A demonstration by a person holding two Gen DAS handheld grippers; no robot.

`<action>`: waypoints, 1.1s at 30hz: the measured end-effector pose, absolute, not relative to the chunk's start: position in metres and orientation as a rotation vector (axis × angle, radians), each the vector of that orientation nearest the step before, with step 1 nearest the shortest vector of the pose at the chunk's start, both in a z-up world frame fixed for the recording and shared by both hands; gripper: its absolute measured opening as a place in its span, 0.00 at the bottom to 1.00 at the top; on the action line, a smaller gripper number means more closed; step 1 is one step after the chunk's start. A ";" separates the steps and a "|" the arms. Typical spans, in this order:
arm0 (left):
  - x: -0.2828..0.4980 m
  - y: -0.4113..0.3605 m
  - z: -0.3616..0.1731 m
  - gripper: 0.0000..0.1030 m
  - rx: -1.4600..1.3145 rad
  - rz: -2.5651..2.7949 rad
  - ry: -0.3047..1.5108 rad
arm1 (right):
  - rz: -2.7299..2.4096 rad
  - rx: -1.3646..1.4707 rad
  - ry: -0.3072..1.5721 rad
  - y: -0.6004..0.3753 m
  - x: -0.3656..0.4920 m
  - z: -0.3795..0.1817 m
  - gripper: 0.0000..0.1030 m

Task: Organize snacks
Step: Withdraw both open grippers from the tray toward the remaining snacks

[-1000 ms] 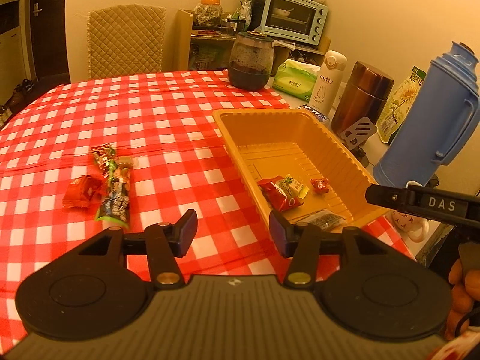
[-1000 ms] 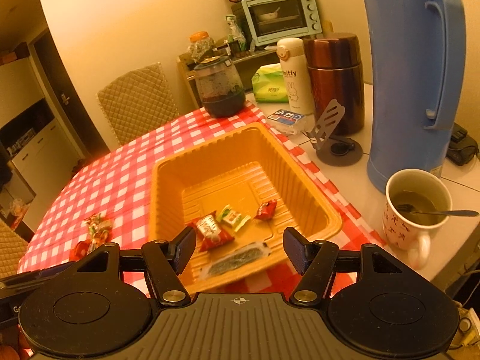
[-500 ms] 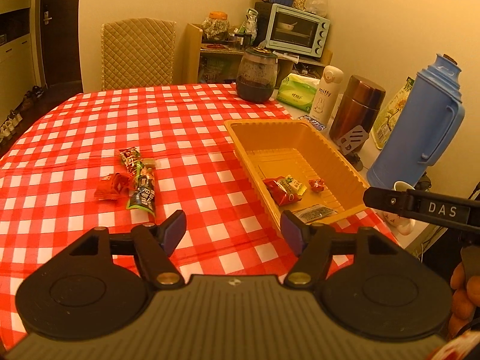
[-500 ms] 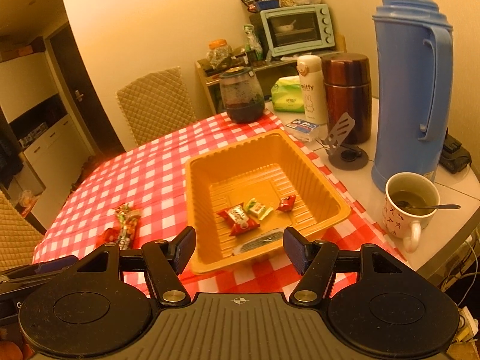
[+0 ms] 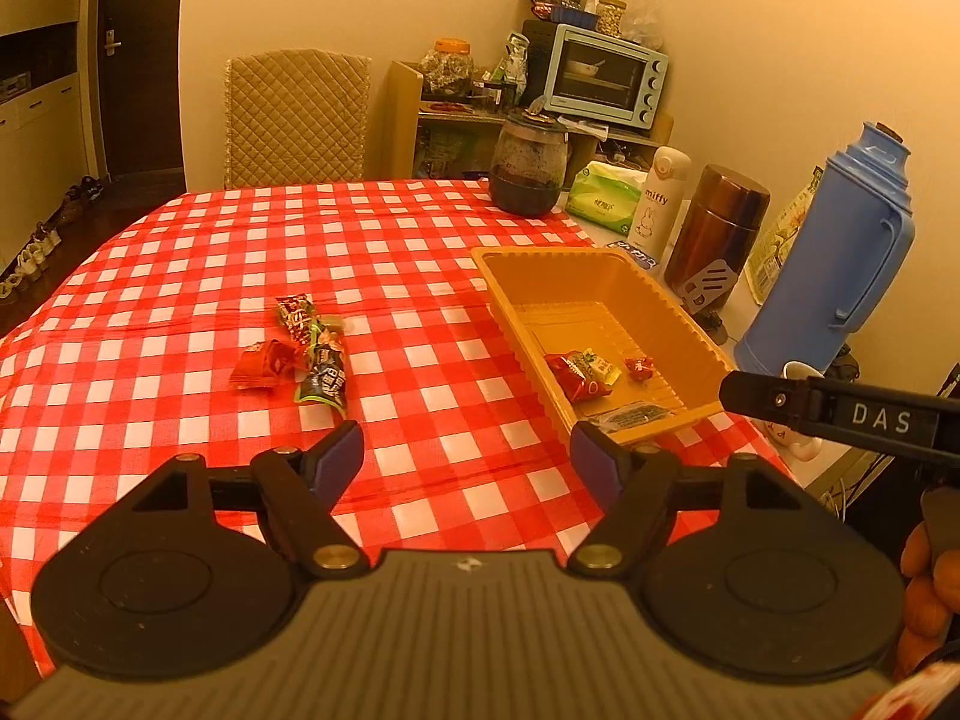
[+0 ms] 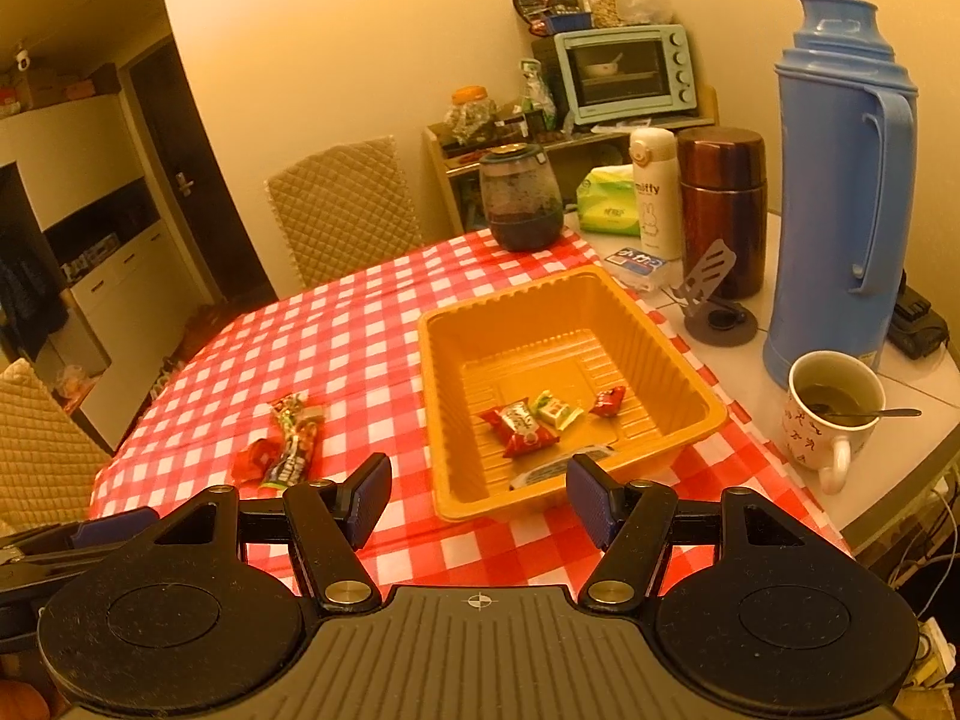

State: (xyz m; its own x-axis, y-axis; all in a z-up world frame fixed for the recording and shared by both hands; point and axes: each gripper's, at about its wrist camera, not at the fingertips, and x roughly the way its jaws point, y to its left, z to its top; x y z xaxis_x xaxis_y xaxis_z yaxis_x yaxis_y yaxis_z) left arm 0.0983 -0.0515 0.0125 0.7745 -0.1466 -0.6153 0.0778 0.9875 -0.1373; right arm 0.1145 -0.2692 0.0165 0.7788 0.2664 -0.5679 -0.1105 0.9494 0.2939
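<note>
The left tongs (image 5: 467, 457) hang above the near edge of the worktop (image 5: 180, 252). Their jaws are opening, and nothing is between them. The right tongs (image 6: 478, 495) are about half open and hold nothing too. They hang near the front of the orange tray (image 6: 678, 360).

The tray sits toward the right edge of the red checked cloth. Four snacks lie in it already: a red packet (image 6: 519, 425), a small green and yellow one (image 6: 557, 410), a little red candy (image 6: 608, 401), and a dark flat bar (image 6: 561, 463) at the near wall.

Three snacks are not put away yet. They lie in a small bunch on the cloth, well to the left of the tray, about the middle of the worktop. There is a red wrapped snack (image 5: 264, 363), a long green and black packet (image 5: 326, 375), and a small striped packet (image 5: 295, 313) just behind it. They touch or nearly touch each other.

These snacks look very light. Their wrappers look thin, crinkly and a bit slippery, and what is inside may crush. I think a soft pinch across the middle of one packet is best. The red one is at the left of the bunch, so it looks easiest to take alone. The long packet may bend if held by its end.
</note>
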 end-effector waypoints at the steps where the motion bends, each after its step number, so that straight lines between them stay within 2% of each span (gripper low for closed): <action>1: 0.097 -0.050 0.013 0.72 -0.106 -0.120 0.672 | 0.209 0.249 0.648 -0.268 0.113 0.017 0.63; 17: 0.088 -0.029 0.017 0.74 -0.129 -0.078 0.656 | 0.246 0.215 0.653 -0.247 0.108 0.018 0.63; 33: 0.097 0.024 -0.004 0.75 -0.148 0.029 0.683 | 0.339 0.164 0.692 -0.198 0.128 -0.005 0.63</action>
